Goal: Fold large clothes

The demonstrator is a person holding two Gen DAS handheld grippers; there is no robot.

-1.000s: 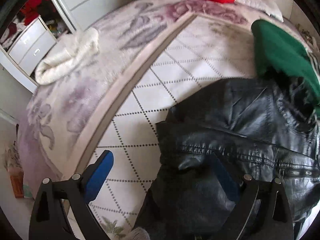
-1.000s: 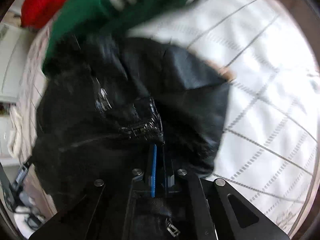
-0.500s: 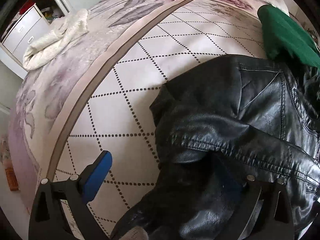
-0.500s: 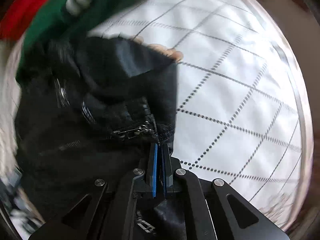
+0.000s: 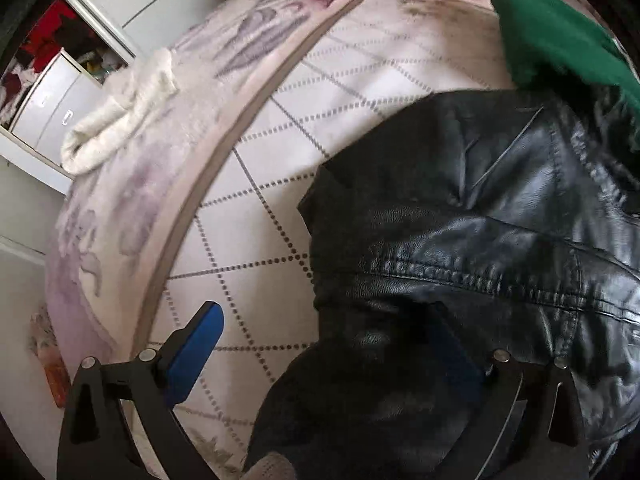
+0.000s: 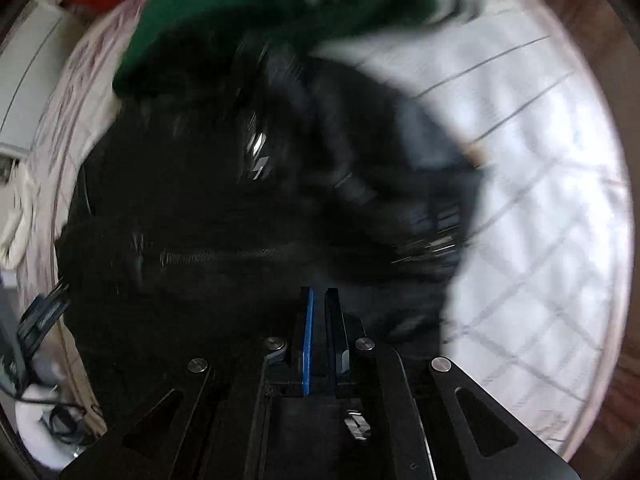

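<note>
White bedding with a dotted diamond grid (image 5: 248, 216) covers the bed, bordered along its left edge by a floral lilac blanket (image 5: 120, 216); white drawers (image 5: 48, 108) stand beyond that edge. On the grid we see the black leather jacket (image 5: 472, 240), crumpled, its stitched seam running across the left wrist view. A green garment (image 5: 560, 36) lies at the jacket's far side, touching it, toward the bed's far right corner. A cream knit garment (image 5: 120, 116) rests on the blanket near the left edge, well apart from the jacket. Our left gripper (image 5: 328, 344) stands wide apart: one blue pad is clear over the bedding, while jacket folds cover the other finger. Our right gripper (image 6: 319, 304) is pressed nearly together; blur prevents us from telling whether leather lies between its pads.
</note>
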